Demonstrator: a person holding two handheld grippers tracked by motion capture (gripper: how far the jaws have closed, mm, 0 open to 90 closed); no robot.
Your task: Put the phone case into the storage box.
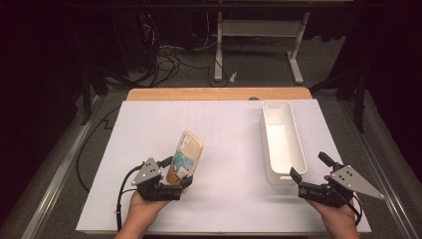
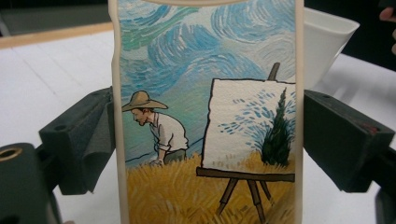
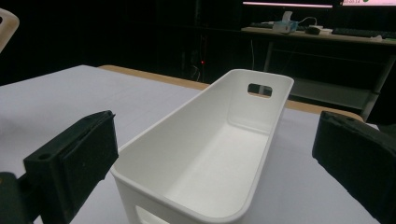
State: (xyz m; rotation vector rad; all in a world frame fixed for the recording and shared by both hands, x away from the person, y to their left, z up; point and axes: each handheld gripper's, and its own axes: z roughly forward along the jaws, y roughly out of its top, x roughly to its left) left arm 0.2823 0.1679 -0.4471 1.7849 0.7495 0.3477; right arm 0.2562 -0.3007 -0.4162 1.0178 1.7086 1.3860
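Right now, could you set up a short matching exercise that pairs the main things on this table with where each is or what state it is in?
Things:
1. phone case
2. white bin
3. left gripper
4. right gripper

States:
A. jaws open, nothing between them, just short of the bin's near end
B. empty, standing on the table's right side
C. jaws closed on the case's two long edges
D. painted with a field, an easel and a man in a straw hat

Pairs: 1-D, 2-B, 3-C, 4-A

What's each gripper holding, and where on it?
Left gripper clamps the phone case across its side edges, near the lower end. Right gripper holds nothing.
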